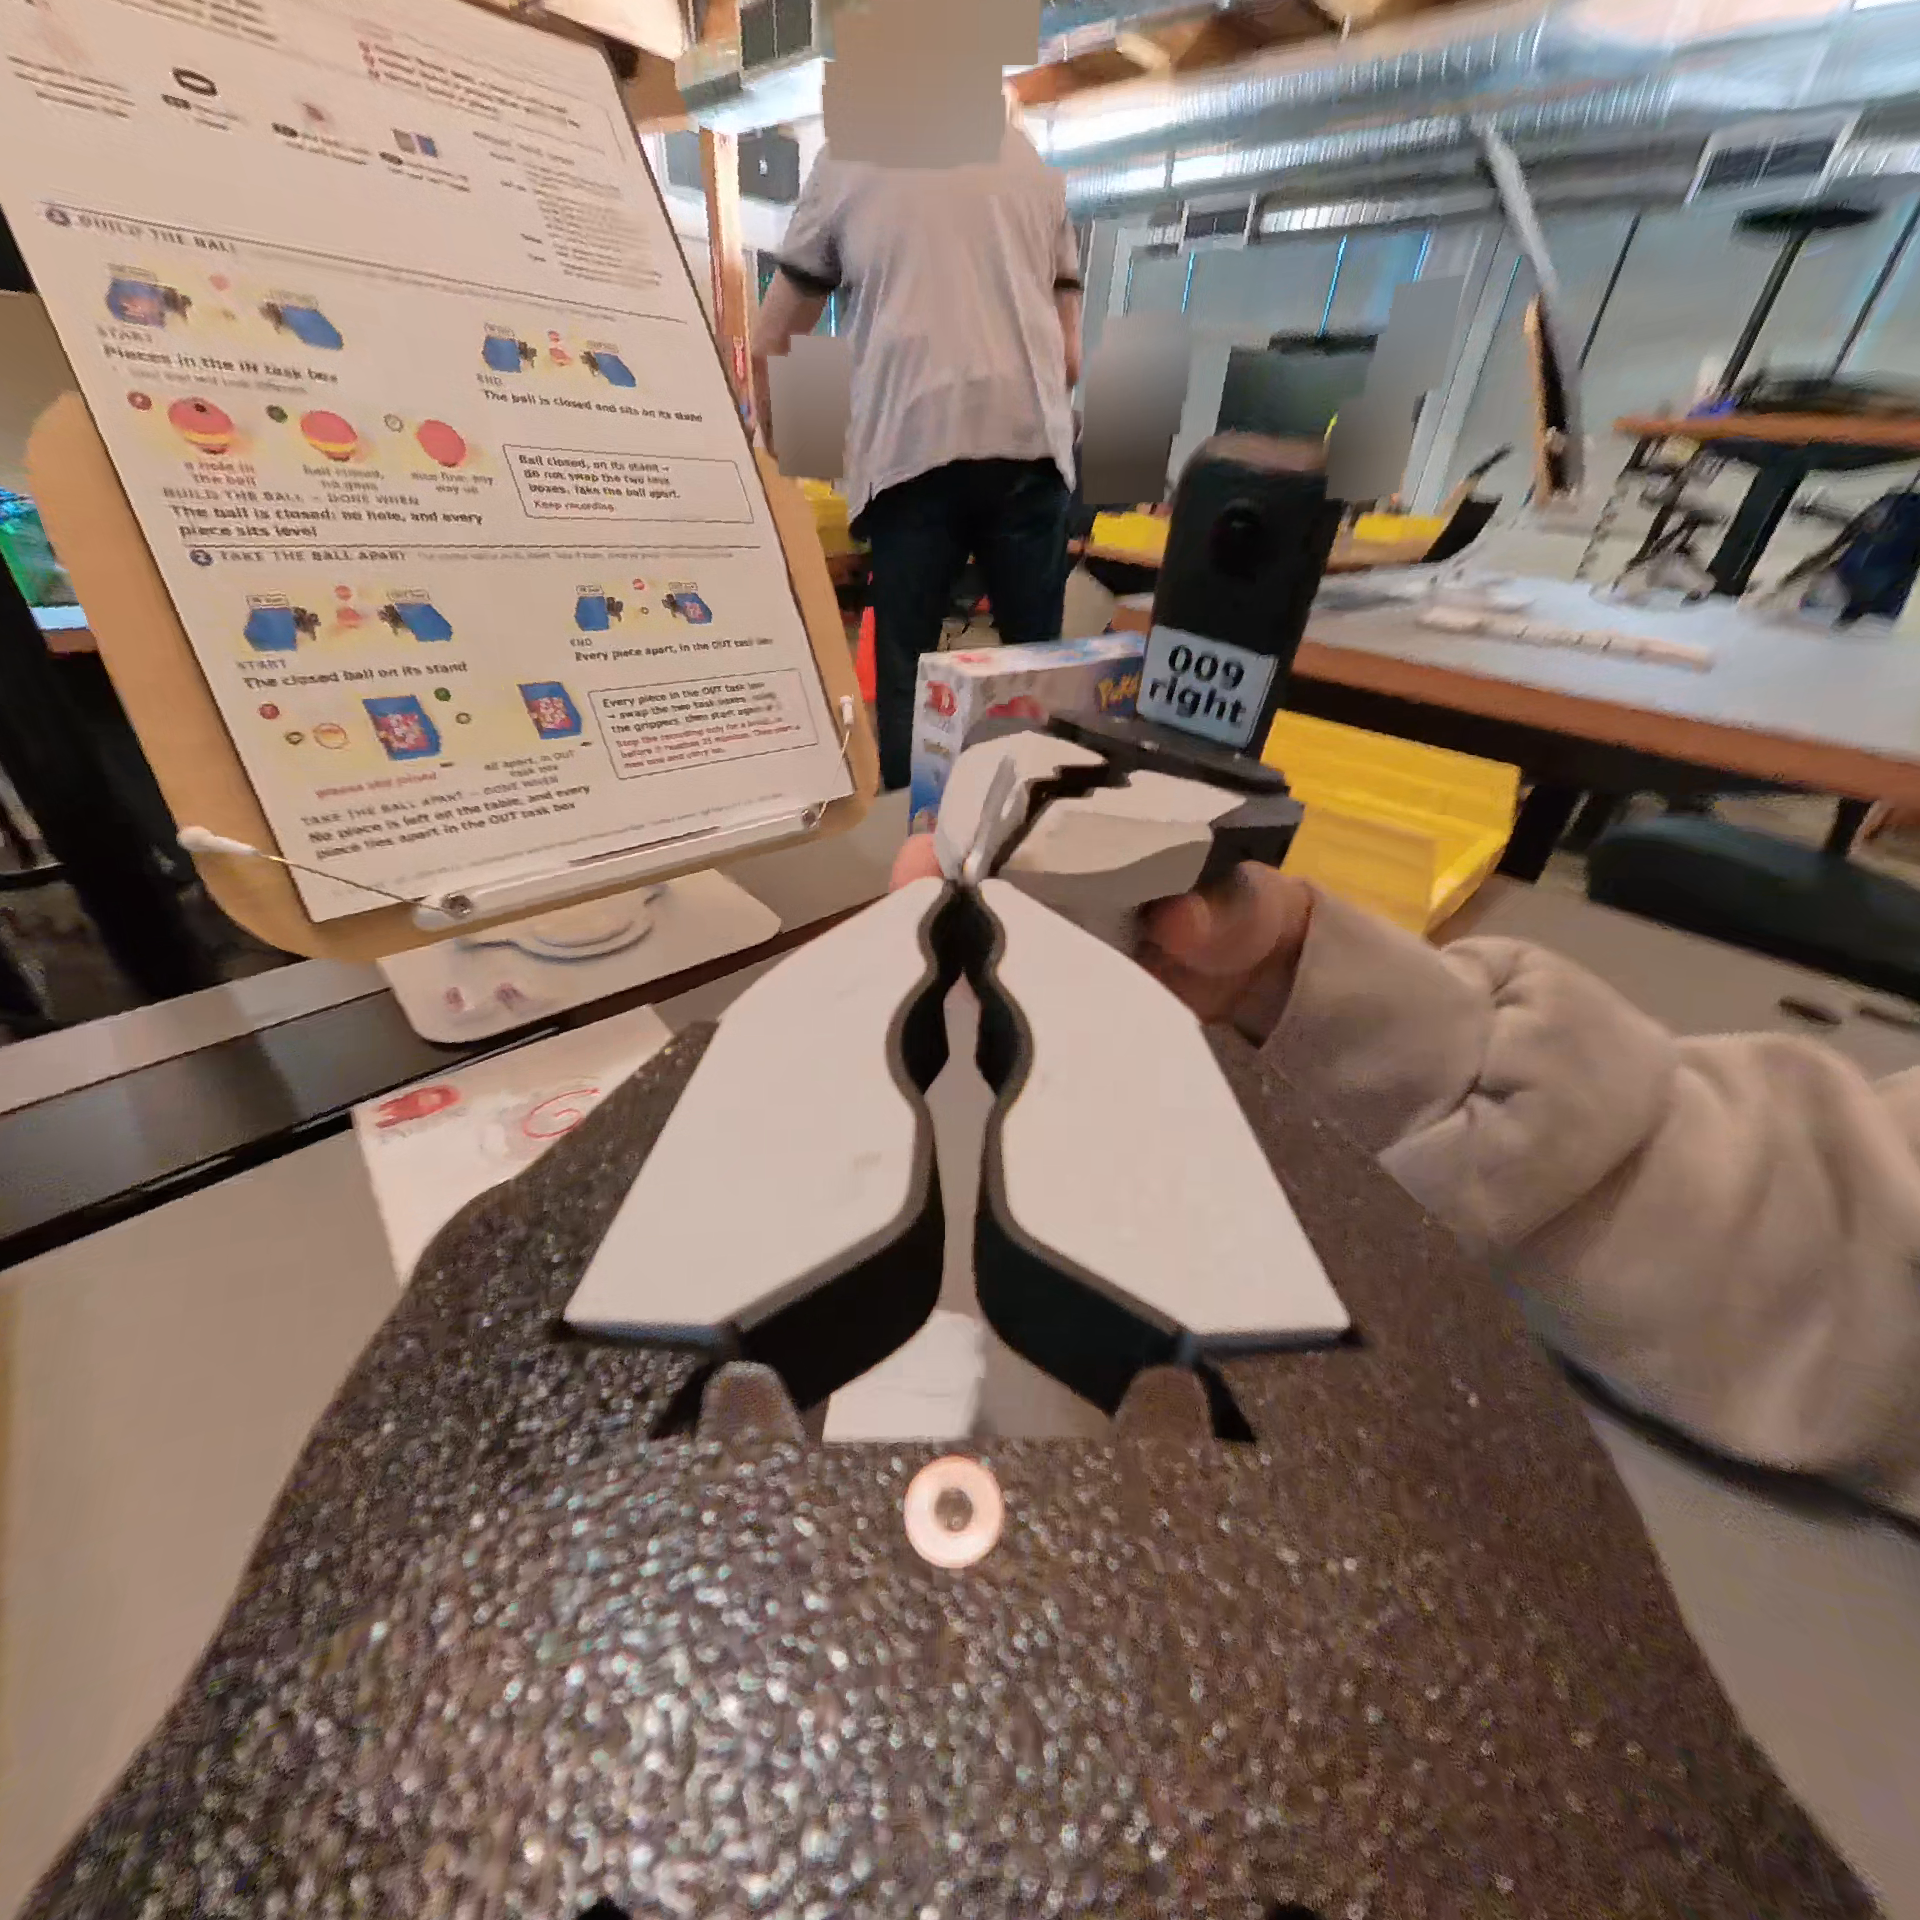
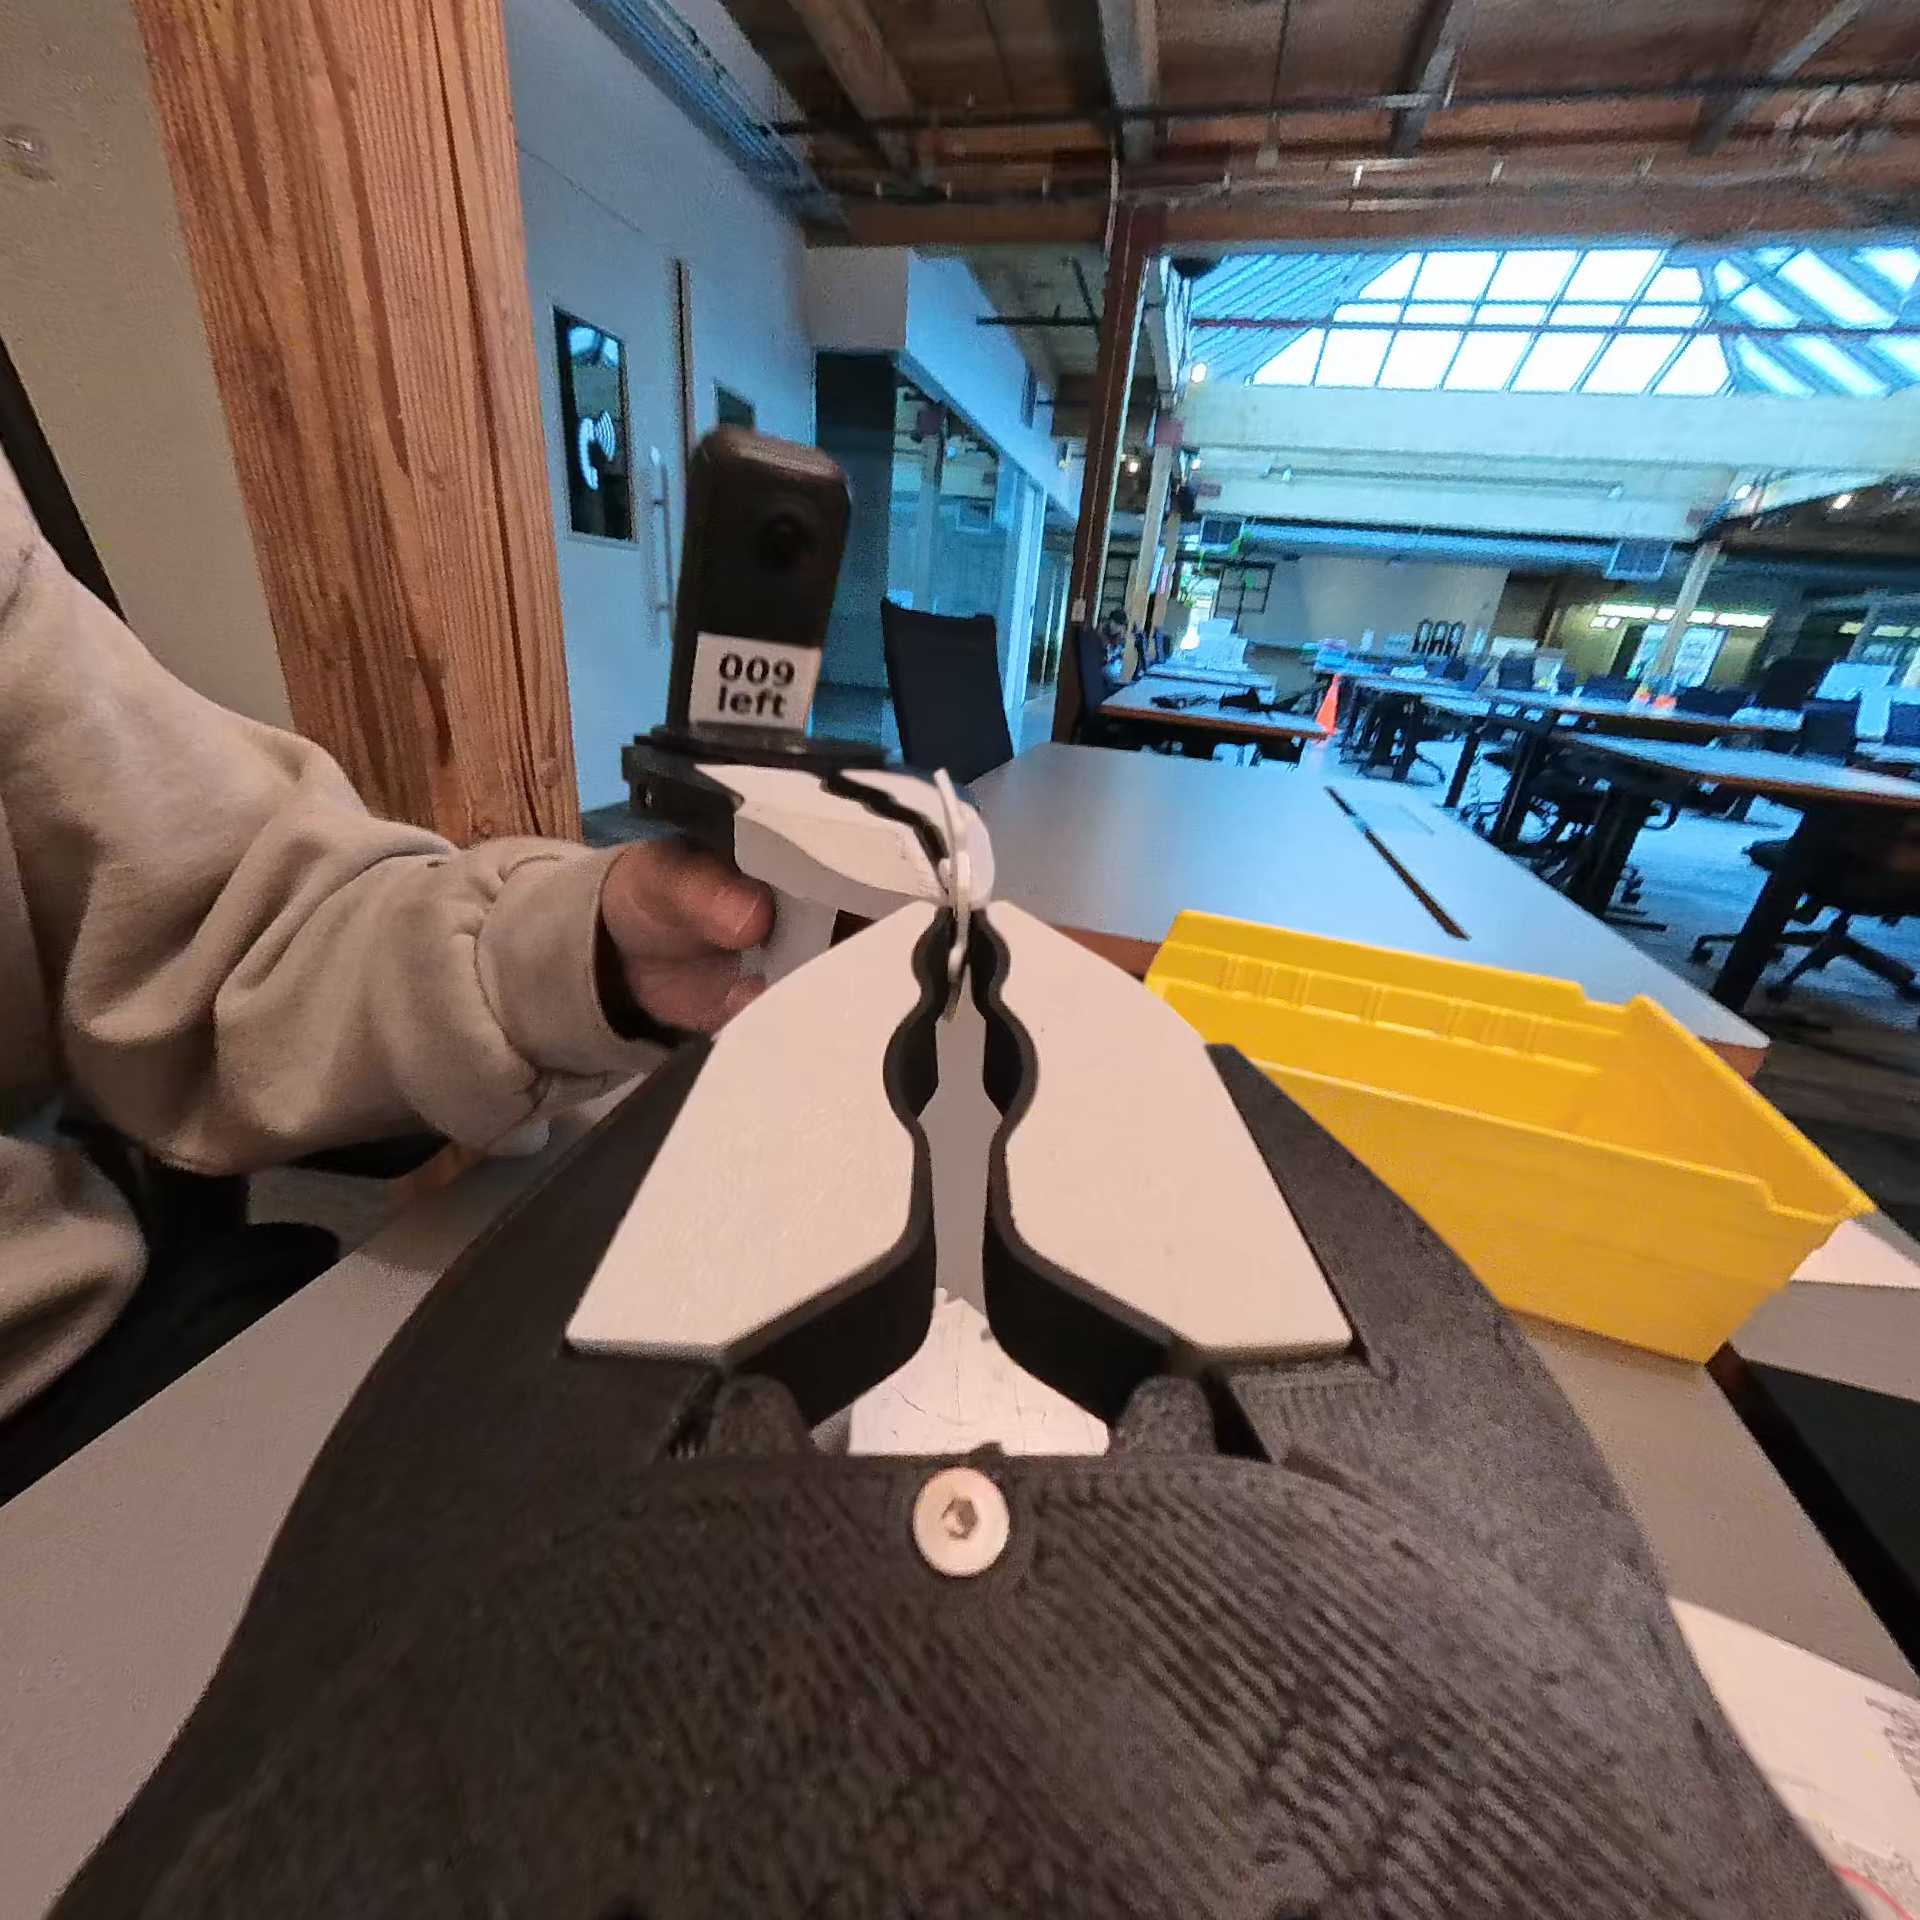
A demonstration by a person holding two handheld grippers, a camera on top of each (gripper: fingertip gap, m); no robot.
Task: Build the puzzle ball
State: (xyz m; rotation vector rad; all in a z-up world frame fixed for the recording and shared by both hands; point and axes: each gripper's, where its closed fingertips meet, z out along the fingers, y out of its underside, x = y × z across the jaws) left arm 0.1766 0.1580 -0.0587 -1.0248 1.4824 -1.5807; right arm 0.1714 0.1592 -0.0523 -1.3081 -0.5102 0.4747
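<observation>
My right gripper (image 2: 961, 920) is shut on a thin white curved puzzle piece (image 2: 961, 873), held edge-on and upright between its fingertips above the table. The same piece shows in the left wrist view (image 1: 992, 816), inside the right gripper (image 1: 971, 857). My left gripper (image 1: 961, 899) faces the right one tip to tip, and its fingertips are closed together. The piece's lower end meets them. I see nothing between the left pads. The left gripper also shows in the right wrist view (image 2: 935, 852), with the piece lying across its tips.
An instruction sheet on a tilted stand (image 1: 416, 468) stands at the left, with a puzzle box (image 1: 1018, 686) behind the grippers. A yellow bin (image 2: 1507, 1122) sits on the table at the right. A person (image 1: 935, 364) stands behind. A wooden post (image 2: 353, 416) rises at the left. Both grippers' tips are close together, under 4 cm apart.
</observation>
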